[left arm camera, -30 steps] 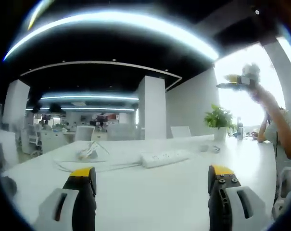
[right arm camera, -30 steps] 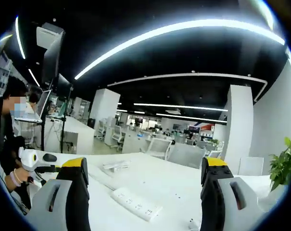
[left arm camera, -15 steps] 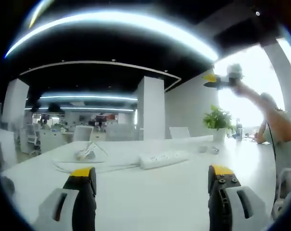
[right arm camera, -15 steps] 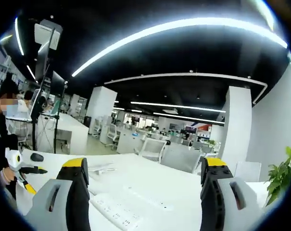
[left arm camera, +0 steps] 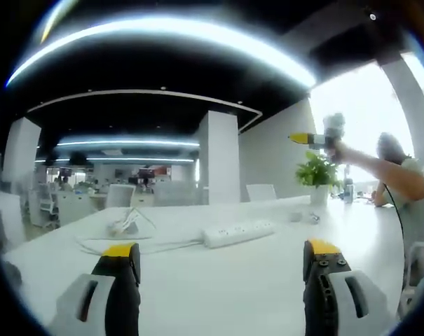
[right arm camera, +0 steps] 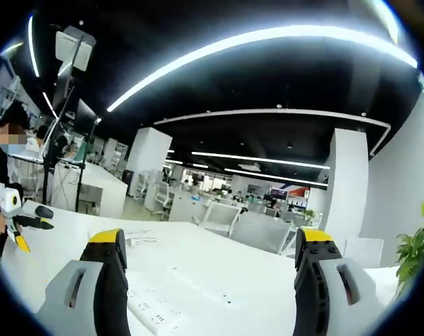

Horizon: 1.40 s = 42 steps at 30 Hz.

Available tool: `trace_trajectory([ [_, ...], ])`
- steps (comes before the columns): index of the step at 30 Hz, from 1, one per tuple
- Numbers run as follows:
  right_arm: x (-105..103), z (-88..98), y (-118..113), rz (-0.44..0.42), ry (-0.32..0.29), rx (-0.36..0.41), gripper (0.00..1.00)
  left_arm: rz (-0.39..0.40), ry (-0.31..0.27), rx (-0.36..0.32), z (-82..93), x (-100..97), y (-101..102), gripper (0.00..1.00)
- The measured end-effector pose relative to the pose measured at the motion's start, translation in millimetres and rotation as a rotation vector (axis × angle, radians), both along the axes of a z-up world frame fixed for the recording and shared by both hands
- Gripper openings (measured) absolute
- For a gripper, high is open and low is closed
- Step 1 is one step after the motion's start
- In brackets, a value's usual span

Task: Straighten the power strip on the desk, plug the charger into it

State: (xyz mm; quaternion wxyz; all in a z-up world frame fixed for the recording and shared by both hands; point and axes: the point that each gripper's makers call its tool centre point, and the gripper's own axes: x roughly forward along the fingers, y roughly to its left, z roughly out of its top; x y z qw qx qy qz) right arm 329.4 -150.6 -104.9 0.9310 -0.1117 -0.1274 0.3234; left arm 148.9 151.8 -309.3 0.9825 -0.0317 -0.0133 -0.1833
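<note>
Open-plan office with long ceiling light strips, white columns and a big white desk (left arm camera: 226, 280); in the left gripper view the white power strip (left arm camera: 238, 232) lies flat out past the spread, empty jaws of the left gripper (left arm camera: 219, 269), with its cord trailing off to a small charger-looking thing (left arm camera: 125, 225) on the desk just beside it, too blurry to be sure. A potted plant (left arm camera: 318, 175) sits further back beyond the strip, and the right gripper (left arm camera: 317, 138) is up in the air above the plant, held at the end of the person's arm. In the right gripper view the right gripper (right arm camera: 206, 280) is wide open too with nothing in it, and the power strip (right arm camera: 155, 313) sits low between its jaws on the desk (right arm camera: 219, 280).
</note>
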Motion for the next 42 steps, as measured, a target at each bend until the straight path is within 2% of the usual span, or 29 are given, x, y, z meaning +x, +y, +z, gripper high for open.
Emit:
trace_trajectory([
  [16, 22.2, -23.0, -30.8, -0.076, 0.046, 0.052, 1.00, 0.011, 0.002, -0.005, 2.7, -0.1, 2.9, 0.99],
  [23, 42.2, -35.2, -48.5, -0.116, 0.073, 0.067, 1.00, 0.009, 0.003, -0.006, 3.2, 2.1, 0.1, 0.99],
  [32, 53.2, -61.6, -61.6, -0.147, 0.087, 0.076, 1.00, 0.007, 0.006, -0.009, -0.1, 6.3, -5.4, 0.99],
  [38, 60.6, -67.8, -71.3, -0.148, 0.084, 0.113, 1.00, 0.009, 0.004, -0.008, -0.5, 7.3, -6.2, 0.99],
  [42, 69.7, -77.1, -78.6, -0.164, 0.077, 0.084, 1.00, 0.010, 0.008, -0.007, -2.5, 8.0, -7.1, 0.99],
])
